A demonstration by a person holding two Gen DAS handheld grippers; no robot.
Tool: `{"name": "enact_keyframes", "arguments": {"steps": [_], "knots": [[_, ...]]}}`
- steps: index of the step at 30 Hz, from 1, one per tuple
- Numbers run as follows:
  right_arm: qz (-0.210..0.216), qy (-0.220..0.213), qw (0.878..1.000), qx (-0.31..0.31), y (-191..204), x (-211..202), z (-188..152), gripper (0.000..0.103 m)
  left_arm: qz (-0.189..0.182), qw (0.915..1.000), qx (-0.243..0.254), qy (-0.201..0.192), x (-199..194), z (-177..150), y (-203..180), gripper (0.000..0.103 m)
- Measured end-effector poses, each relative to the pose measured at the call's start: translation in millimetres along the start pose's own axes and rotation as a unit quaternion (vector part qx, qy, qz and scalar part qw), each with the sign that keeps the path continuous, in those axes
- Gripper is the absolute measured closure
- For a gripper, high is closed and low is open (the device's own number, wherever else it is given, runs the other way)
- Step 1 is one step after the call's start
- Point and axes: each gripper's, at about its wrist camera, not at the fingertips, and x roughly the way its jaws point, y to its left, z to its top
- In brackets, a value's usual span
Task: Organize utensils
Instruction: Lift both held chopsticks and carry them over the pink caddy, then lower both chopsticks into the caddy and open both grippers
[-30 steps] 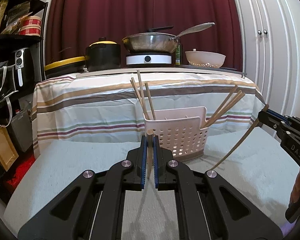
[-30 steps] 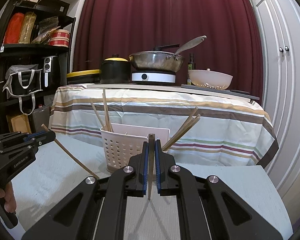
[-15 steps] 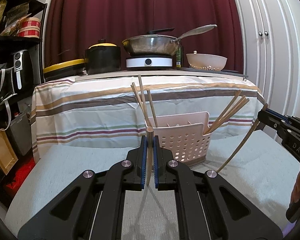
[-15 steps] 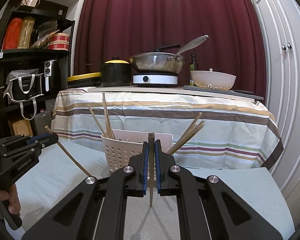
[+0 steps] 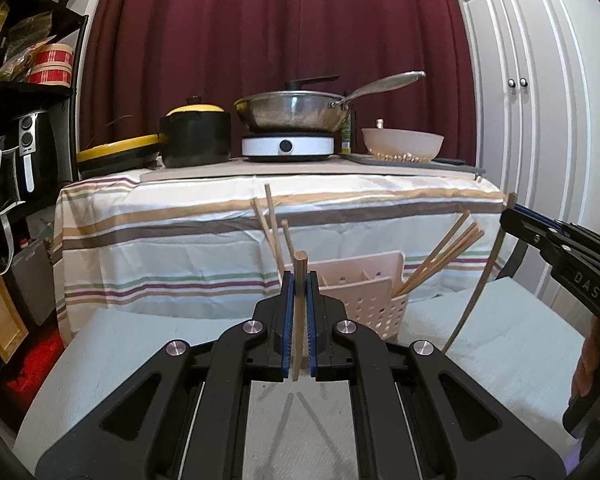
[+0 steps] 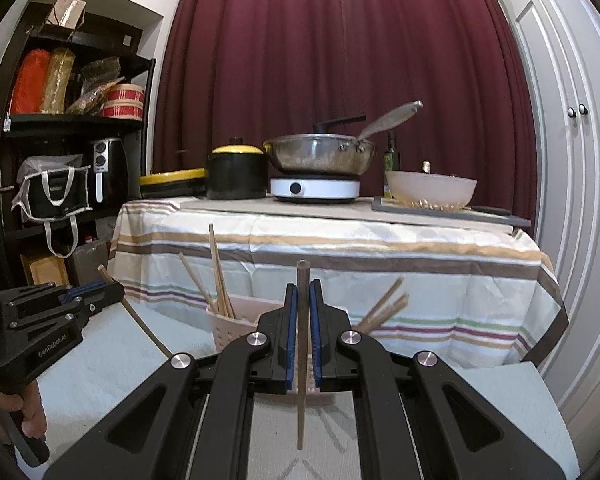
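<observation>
The left tongs (image 5: 299, 312) are squeezed tight on one light chopstick (image 5: 299, 312) that stands almost straight up. The right tongs (image 6: 302, 340) are squeezed tight on a darker chopstick (image 6: 301, 360), upright too. The pink basket (image 5: 374, 300) with more chopsticks sits just past both tongs, near the far edge of the grey desk (image 5: 140, 360). Each side of the basket has bare desk.

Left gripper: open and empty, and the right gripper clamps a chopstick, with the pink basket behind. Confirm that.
Not quite. The left gripper is shut on a chopstick, as the left wrist view shows. The right gripper does clamp a chopstick, with the pink basket behind.
</observation>
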Motion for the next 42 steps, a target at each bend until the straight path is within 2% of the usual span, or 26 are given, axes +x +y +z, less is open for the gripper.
{"name": "enact_keyframes", "arguments": {"steps": [21, 31, 42], "knots": [[0.006, -0.078, 0.997, -0.016, -5.5, 22.6, 62.3, 0.096, -0.033, 0.9981, -0.002, -0.052, 0.1, 59.7, -3.2, 0.097], [0.000, -0.086, 0.996, -0.013, -14.3, 40.7, 69.2, 0.096, -0.041, 0.9957, -0.008, -0.083, 6.4, 88.0, -0.5, 0.097], [0.000, -0.083, 0.996, -0.011, -18.4, 59.6, 69.0, 0.096, -0.051, 0.9937, 0.003, -0.099, 28.2, 106.0, -10.0, 0.097]]}}
